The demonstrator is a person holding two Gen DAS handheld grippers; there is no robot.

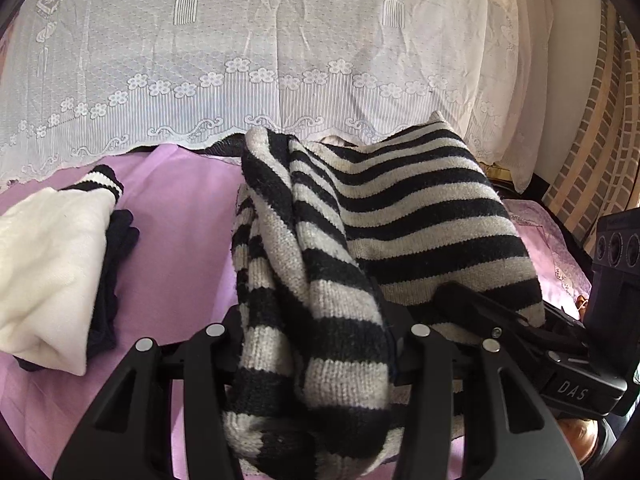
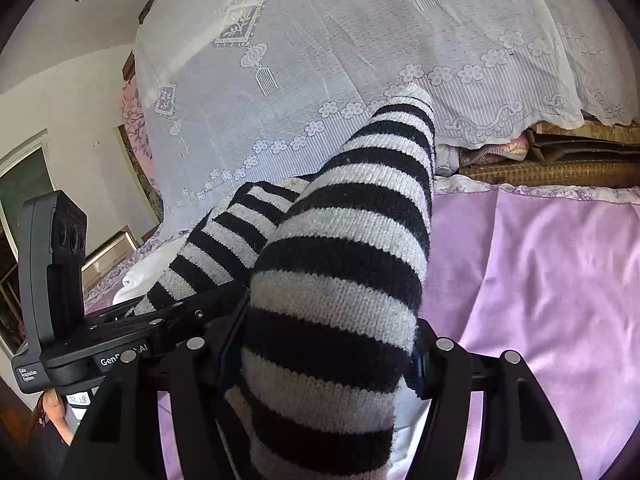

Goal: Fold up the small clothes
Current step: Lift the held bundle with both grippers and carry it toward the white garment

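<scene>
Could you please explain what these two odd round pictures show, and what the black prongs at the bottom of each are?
There is no robot: a person carries a two-fingered clamp in each hand, each with a wide-angle camera looking along its fingers. One picture comes from the left gripper, the other from the right gripper; each also glimpses the other clamp at its edge. Both are clamped on one striped sweater, lifted above a purple sheet. On the sheet lies a white garment over something dark. A lace cover hangs behind.
</scene>
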